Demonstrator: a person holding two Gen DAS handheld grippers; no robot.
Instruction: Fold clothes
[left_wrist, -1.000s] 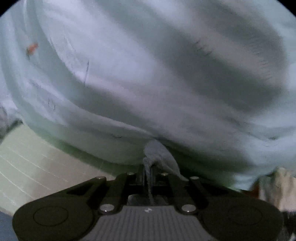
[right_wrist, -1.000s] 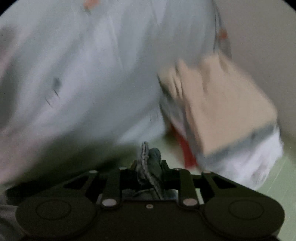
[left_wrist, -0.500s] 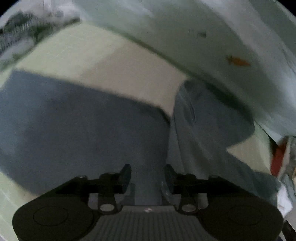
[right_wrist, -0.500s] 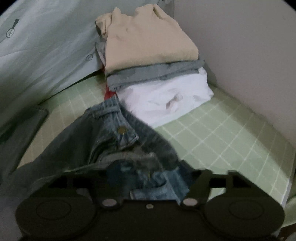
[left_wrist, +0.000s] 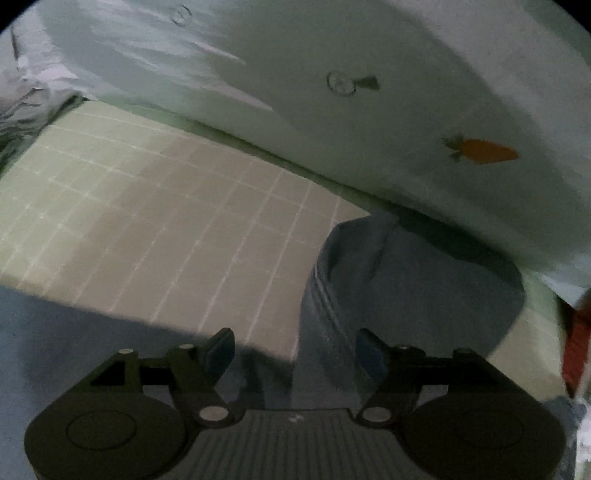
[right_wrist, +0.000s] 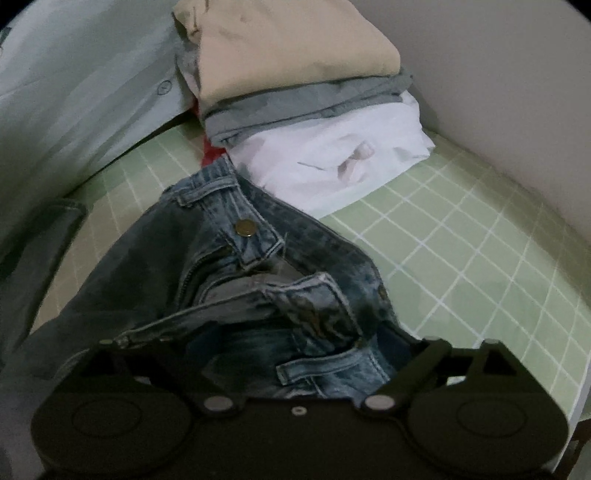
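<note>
On the pale green sheet with the white grid lines (right_wrist: 461, 236), the faded blue denim jeans (right_wrist: 236, 258) are now lying in a rumpled heap, waistband and brass button facing up. A second ago both claws were pinching bunched denim up in front of the big pale mint duvet with the little carrot print (left_wrist: 369, 110); now both are gaping after just opening up, and the jeans are down on the bed.

The right gripper (right_wrist: 284, 343) is standing wide, with the waistband and belt loops sitting loose between its fingers, nothing pinching. The left gripper (left_wrist: 295, 347) is also spread apart, with a strip of jeans leg running up between the fingers toward 1 o'clock, and I can't see either pad pressing it. More denim is filling the 8 o'clock corner of the left view.

In the right view, at 12 o'clock, the finished stack of folded clothes (right_wrist: 295, 74) (beige on top, grey under it, white at the bottom) is sitting against the wall, with the jeans' waistband just touching the white one's edge.

So my read: the carry-and-drop part is done and the folding of the jeans isn't started yet. They're landing pretty crumpled, fly open and legs twisted off toward 9 o'clock, so I'm guessing they're needing a good flatten and straighten before any fold is going to hold.
</note>
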